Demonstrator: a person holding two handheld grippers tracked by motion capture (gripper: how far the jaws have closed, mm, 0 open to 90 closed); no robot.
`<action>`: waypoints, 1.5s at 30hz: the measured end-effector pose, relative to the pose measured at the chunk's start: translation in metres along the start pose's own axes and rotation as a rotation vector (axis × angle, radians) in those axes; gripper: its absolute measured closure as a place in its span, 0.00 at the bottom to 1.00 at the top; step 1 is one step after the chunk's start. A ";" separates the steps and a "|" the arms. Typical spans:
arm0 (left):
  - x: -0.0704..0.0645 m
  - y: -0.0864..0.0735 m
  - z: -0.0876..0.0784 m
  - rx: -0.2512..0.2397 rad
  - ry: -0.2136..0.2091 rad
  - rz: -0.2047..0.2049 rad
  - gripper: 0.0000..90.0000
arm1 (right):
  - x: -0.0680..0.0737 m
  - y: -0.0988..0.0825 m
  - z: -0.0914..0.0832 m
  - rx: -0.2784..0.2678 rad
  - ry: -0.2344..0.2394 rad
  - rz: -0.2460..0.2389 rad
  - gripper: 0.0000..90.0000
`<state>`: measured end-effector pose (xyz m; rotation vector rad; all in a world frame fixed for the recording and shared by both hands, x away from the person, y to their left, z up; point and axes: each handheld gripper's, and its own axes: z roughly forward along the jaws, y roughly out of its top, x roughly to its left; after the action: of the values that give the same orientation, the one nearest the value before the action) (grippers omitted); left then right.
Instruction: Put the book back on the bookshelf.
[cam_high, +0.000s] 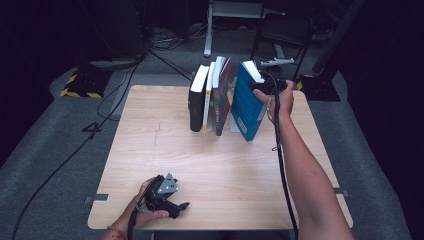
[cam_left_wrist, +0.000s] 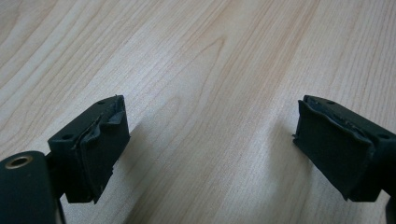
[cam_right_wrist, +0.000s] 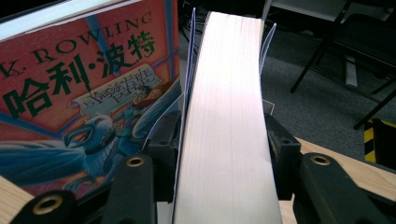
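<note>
Four books standing at table (cam_high: 150, 150) far edge. Right gripper (cam_high: 265, 86) clamping blue book (cam_high: 247, 102), rightmost, tilting, gap separating it from others. Left gripper (cam_high: 167, 195) resting near edge, jaws gaping over bare wood.

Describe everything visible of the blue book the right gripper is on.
The blue book is a thick volume with a blue cover and a white page block. It stands on the wooden table, tilted, apart from the other books to its left. The right gripper clamps its upper part, jaws on both covers, page edges facing the gripper's camera.
</note>
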<state>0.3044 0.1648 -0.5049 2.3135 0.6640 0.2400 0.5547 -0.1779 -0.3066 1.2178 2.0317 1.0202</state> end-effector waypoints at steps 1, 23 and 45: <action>0.000 0.000 0.000 0.000 0.000 0.000 0.11 | 0.000 -0.001 -0.001 0.000 0.001 -0.004 0.61; -0.001 -0.001 -0.001 -0.003 0.009 -0.006 0.11 | -0.005 -0.016 -0.022 0.010 0.074 -0.028 0.53; -0.001 -0.001 0.000 -0.004 0.010 -0.007 0.11 | -0.002 -0.038 -0.044 0.043 0.155 -0.131 0.35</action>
<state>0.3030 0.1651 -0.5052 2.3071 0.6754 0.2496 0.5040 -0.2050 -0.3138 1.0398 2.2311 1.0406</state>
